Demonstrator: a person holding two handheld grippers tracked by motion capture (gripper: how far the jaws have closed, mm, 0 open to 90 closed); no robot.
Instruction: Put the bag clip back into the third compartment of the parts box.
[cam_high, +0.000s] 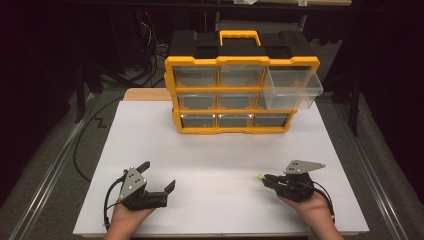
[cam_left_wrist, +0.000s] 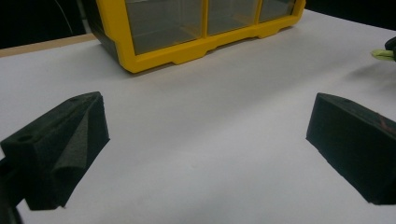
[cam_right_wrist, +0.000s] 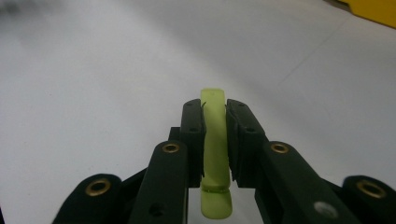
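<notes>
White table (cam_high: 220, 165) in dark room; one yellow nine-drawer organizer (cam_high: 242, 95) at back, top-right drawer (cam_high: 292, 89) pulled out. Left gripper (cam_high: 161, 176) jaws spread, empty; right gripper (cam_high: 265, 178) clenches one yellow-green strip (cam_right_wrist: 215, 140).

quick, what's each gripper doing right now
Left gripper: open, holding nothing, jaws wide apart above the white table.
Right gripper: shut on a thin yellow-green strip.
</notes>
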